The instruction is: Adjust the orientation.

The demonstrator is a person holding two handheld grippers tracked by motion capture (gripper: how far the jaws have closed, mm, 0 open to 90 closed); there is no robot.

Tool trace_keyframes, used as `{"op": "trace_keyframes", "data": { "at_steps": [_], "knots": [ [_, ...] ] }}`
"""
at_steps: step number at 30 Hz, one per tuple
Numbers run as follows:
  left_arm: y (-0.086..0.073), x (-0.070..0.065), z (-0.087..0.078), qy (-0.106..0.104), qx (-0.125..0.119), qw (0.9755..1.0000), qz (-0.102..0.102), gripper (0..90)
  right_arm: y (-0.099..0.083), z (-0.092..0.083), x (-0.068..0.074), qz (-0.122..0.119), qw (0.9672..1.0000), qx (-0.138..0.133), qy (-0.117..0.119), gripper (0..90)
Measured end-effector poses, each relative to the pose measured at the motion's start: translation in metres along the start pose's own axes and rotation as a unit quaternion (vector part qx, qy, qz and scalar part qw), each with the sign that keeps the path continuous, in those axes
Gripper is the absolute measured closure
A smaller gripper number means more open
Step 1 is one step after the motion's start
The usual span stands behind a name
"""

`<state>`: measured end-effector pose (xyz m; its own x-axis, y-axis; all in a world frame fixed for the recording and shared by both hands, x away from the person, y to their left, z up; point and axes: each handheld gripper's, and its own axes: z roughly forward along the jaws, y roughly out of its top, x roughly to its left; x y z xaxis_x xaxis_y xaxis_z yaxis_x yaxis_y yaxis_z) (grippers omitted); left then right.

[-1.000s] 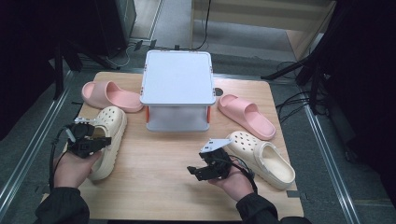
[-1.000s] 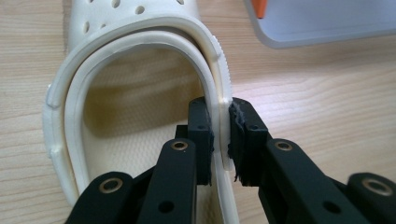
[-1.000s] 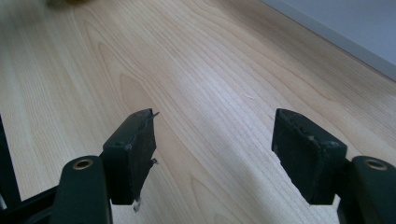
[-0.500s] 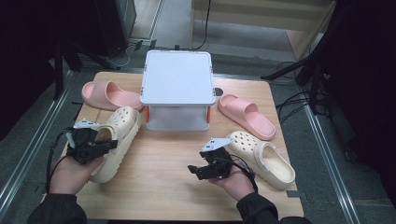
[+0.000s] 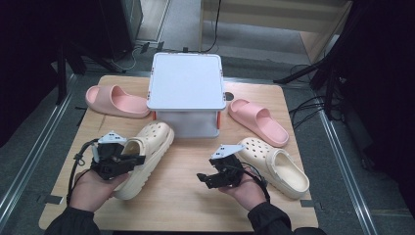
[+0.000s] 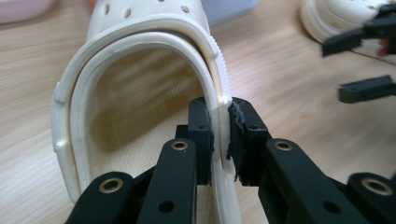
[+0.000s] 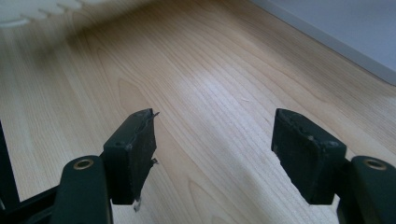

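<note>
High view looks down from above; 2 low, close gripper views share its wooden table [image 5: 186, 196].

A cream foam clog with holes on its toe [image 5: 142, 156] lies diagonally on the left of the wooden table [image 5: 181, 205], toe toward the white lidded plastic box [image 5: 185, 93]. Its side wall is clamped between the left tongs [image 6: 219, 135], near the heel opening.

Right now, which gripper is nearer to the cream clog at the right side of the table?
Right. The right gripper hovers open just left of that cream clog, almost beside it. The left gripper is across the table, its jaws shut on the other clog.
</note>
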<state>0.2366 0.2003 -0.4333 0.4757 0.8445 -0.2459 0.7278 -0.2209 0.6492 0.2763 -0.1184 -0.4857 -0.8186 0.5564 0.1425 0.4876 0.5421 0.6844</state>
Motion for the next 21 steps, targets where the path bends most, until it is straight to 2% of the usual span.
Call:
{"op": "trace_keyframes", "data": {
  "at_steps": [4,9,11,15,21],
  "knots": [
    [0.003,-0.011,0.012,-0.019,0.003,0.9998,0.007,79.3,0.0,-0.001,0.0,0.002,1.0,-0.002,-0.001,31.1],
    [0.007,-0.022,0.034,-0.019,0.023,0.9993,0.021,79.1,-0.002,-0.003,-0.001,0.005,0.9999,-0.007,-0.006,31.2],
    [0.007,-0.023,0.038,-0.019,0.027,0.9992,0.021,79.1,-0.003,-0.003,-0.001,0.007,0.9999,-0.008,-0.006,31.2],
    [0.007,-0.028,0.049,-0.039,0.043,0.998,0.026,78.5,-0.006,-0.006,-0.002,0.009,0.9998,-0.011,-0.013,31.5],
    [0.006,-0.035,0.058,-0.049,0.066,0.9957,0.042,77.7,-0.007,-0.006,-0.001,0.012,0.9997,-0.018,-0.015,33.3]
  ]
}}
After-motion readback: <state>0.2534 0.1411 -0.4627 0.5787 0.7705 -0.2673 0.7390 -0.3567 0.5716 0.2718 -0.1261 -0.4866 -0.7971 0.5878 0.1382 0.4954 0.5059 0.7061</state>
